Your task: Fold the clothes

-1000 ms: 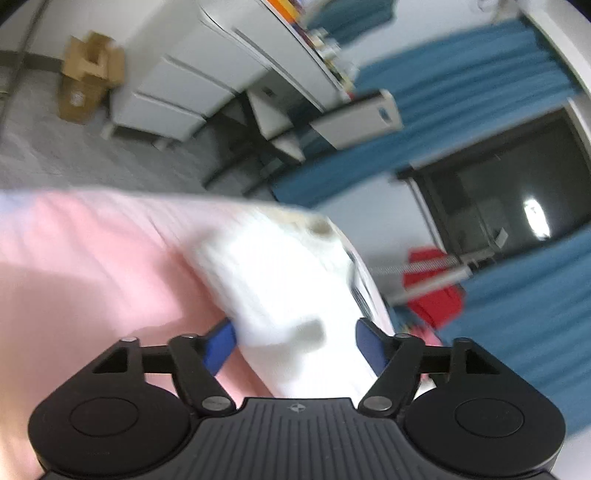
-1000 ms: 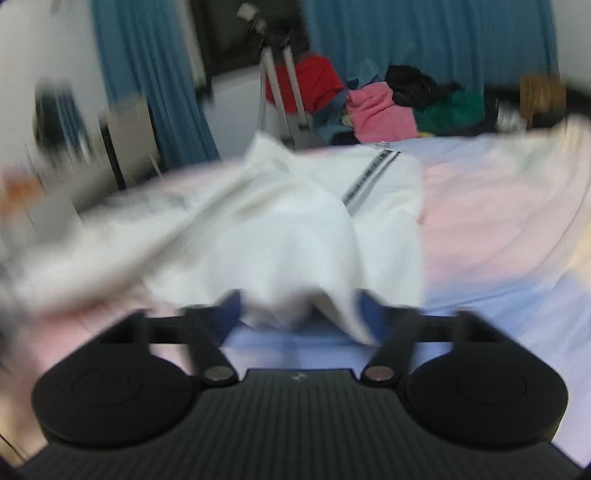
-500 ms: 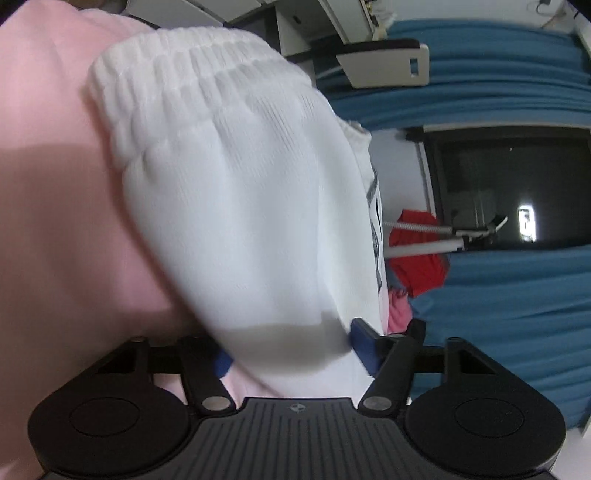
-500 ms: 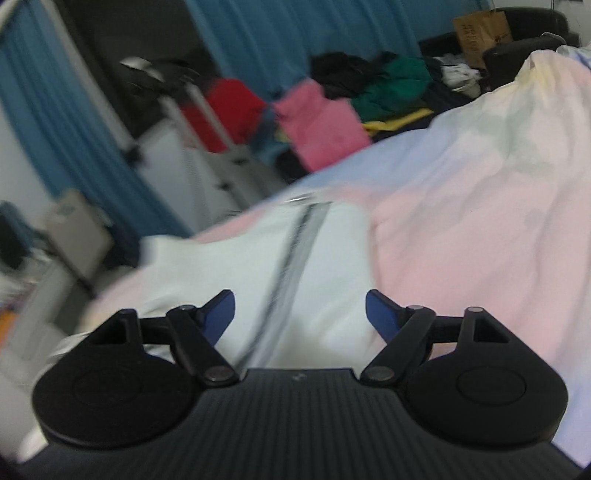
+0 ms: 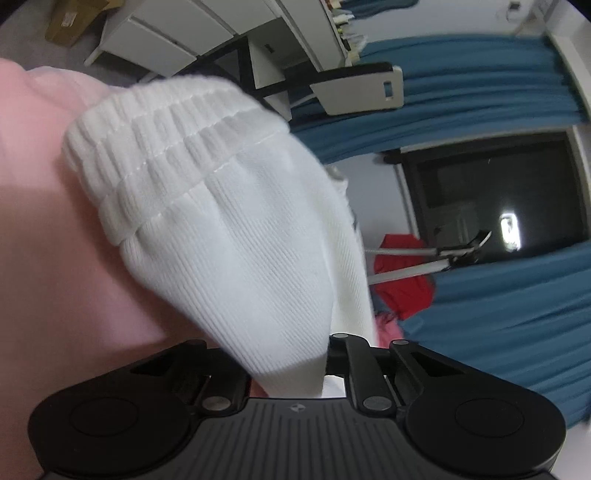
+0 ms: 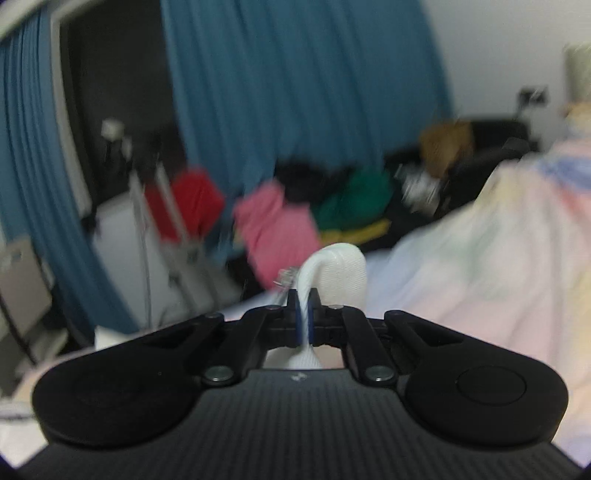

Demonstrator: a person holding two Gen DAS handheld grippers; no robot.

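Note:
A white knit garment (image 5: 229, 229) with a ribbed elastic waistband fills the middle of the left wrist view and lies over a pink bedsheet (image 5: 48, 240). My left gripper (image 5: 291, 369) is shut on the garment's lower edge, and the cloth hides its fingertips. In the right wrist view, my right gripper (image 6: 304, 321) is shut on a thin fold of the same white garment (image 6: 336, 269). That fold sticks up in a loop above the blue pads (image 6: 297, 320). The rest of the garment is out of sight there.
The pastel bedsheet (image 6: 480, 280) runs off to the right. Beyond the bed lies a pile of pink, green and black clothes (image 6: 325, 214), with a red garment on a stand (image 6: 192, 203). Blue curtains (image 6: 295, 92), a dark window (image 5: 491, 192) and white drawers (image 5: 159, 33) surround the bed.
Both grippers were open around the white garment and are now shut on it. The right wrist view has swung up toward the curtains, with only a pinched fold left in sight.

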